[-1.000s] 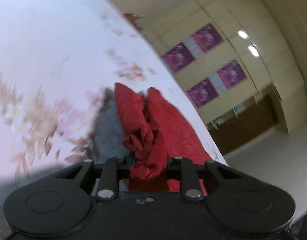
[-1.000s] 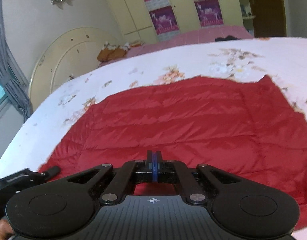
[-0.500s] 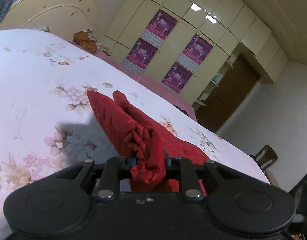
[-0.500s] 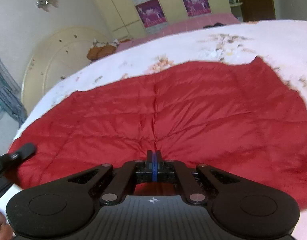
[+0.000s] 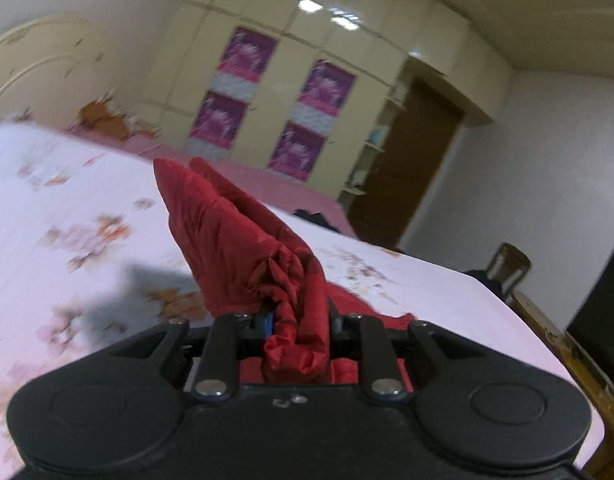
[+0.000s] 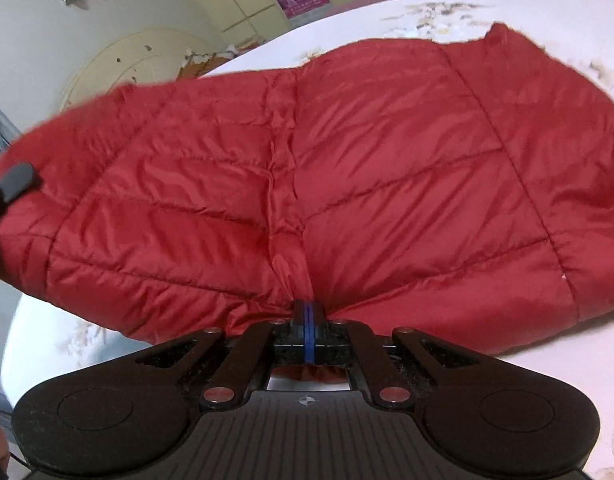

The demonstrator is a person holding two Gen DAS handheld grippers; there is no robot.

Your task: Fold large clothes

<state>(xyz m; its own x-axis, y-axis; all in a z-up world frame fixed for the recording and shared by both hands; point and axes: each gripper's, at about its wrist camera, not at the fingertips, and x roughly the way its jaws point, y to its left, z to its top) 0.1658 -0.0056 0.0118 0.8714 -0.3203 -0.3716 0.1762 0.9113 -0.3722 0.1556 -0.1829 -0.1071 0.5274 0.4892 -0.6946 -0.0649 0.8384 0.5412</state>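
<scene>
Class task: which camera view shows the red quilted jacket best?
The right wrist view: the red quilted jacket spreads across the bed, its stitched panels clear. The left wrist view shows only a bunched ridge of it rising from the left gripper.

Home bedroom: bed with floral sheet [image 5: 47, 208], rounded cream headboard [image 5: 39, 64] upper left, built-in wardrobe [image 5: 291, 80] with purple posters, brown door [image 5: 411, 168].

a red quilted jacket [image 6: 347, 184] lies on a white bedsheet [image 5: 67, 216] printed with pink-brown flowers.
</scene>
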